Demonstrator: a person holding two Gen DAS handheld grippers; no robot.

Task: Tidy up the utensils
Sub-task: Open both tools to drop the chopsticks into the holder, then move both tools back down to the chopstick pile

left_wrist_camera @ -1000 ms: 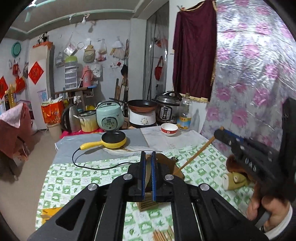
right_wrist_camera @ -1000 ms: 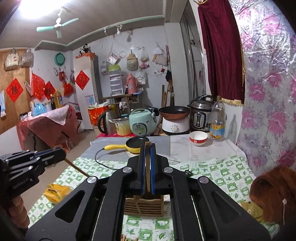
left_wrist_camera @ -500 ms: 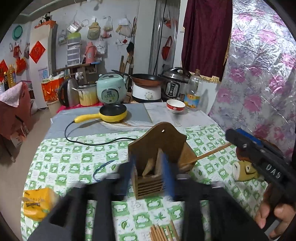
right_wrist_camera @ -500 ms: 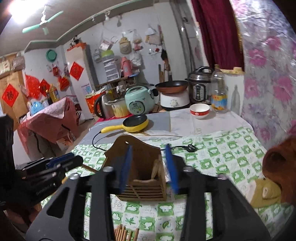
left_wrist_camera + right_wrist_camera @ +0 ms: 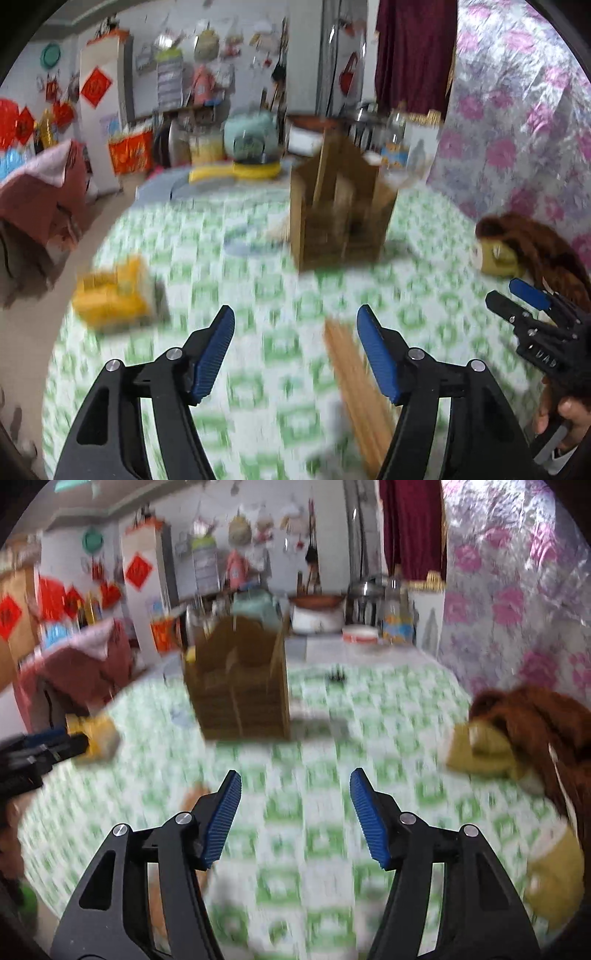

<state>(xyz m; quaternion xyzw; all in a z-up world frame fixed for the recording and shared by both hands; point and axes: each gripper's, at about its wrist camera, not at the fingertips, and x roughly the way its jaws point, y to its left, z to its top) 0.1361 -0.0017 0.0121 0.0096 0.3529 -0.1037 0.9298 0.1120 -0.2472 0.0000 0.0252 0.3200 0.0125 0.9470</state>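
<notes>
A brown wooden utensil holder [image 5: 341,206] stands upright on the green-checked tablecloth; it also shows in the right wrist view [image 5: 240,686]. A bundle of wooden chopsticks [image 5: 358,391] lies on the cloth by my left gripper's right finger. My left gripper [image 5: 295,350] is open and empty, low over the cloth in front of the holder. My right gripper [image 5: 295,816] is open and empty, also in front of the holder. Chopsticks show blurred behind its left finger [image 5: 192,801]. Both views are motion-blurred.
A yellow packet [image 5: 114,295] lies at the left of the table. A brown plush toy [image 5: 517,746] lies at the right. A yellow pan [image 5: 255,170], rice cookers, a bowl [image 5: 360,633] and a bottle stand at the far end.
Both grippers opened from shut and let go of the utensils into the holder. Both have pulled back and down toward the near side of the table.
</notes>
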